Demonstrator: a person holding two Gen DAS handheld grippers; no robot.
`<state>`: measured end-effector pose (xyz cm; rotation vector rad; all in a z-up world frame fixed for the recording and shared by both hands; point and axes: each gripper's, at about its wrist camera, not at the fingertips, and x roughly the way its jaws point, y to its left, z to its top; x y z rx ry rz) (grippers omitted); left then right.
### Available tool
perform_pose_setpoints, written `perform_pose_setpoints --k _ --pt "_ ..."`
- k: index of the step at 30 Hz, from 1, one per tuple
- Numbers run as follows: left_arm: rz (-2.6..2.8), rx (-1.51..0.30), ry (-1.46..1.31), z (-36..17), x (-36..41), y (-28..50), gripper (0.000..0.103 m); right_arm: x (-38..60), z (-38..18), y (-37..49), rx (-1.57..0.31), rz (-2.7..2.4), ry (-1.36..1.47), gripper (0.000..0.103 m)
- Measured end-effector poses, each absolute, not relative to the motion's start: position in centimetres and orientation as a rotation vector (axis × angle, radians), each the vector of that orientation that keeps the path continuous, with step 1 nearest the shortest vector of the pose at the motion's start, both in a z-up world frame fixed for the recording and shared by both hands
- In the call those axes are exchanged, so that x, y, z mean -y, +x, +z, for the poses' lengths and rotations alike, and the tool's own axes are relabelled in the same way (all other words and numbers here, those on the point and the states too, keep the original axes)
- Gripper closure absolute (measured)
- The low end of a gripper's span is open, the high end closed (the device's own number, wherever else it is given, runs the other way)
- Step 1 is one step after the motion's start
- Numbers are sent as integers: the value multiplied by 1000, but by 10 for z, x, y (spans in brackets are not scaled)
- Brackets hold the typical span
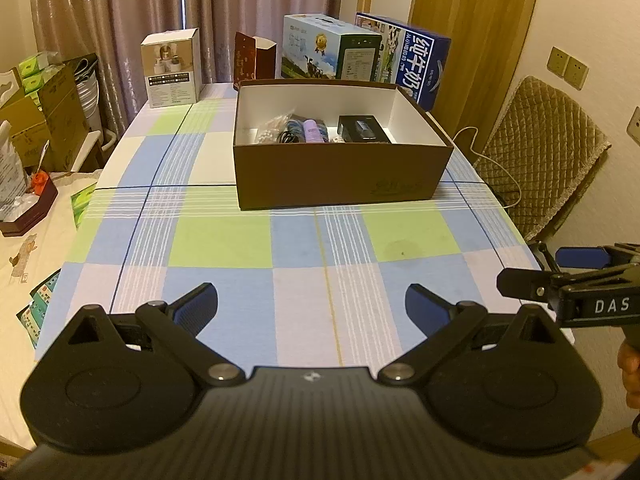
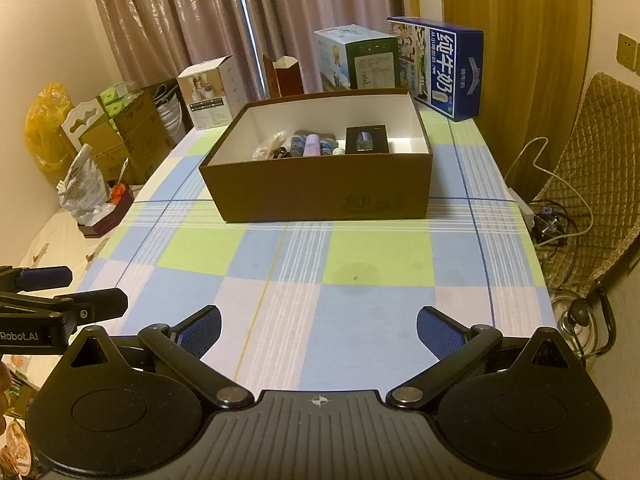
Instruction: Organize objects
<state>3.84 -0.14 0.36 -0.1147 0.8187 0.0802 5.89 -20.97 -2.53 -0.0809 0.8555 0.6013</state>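
A brown open box (image 1: 340,176) (image 2: 320,188) with a white inside stands mid-table on the checked cloth. Inside lie a black case (image 1: 362,129) (image 2: 367,140), a lilac bottle (image 1: 313,131) (image 2: 311,145), a clear bag of small bits (image 1: 274,126) (image 2: 272,145) and a black cord (image 1: 292,136). My left gripper (image 1: 311,306) hovers open over the table's near edge, nothing between its fingers. My right gripper (image 2: 319,326) is open and empty too, beside it; its side shows at the right of the left wrist view (image 1: 532,272).
Along the far edge stand a white carton (image 1: 172,68), a dark red pack (image 1: 254,60), a green-blue milk case (image 1: 332,46) and a blue milk case (image 1: 416,60). Cardboard boxes (image 1: 44,120) crowd the left. A quilted chair (image 1: 540,152) and cables (image 2: 560,216) sit right.
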Motion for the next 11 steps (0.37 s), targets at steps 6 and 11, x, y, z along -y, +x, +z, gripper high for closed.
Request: perform_pose_setpoints --k 6,11 --pt "73 -811 -112 4 6 38 4 212 -25 60 -855 599 -81 2" --pt "76 -813 -106 4 10 40 4 218 -24 61 -856 596 -77 2"
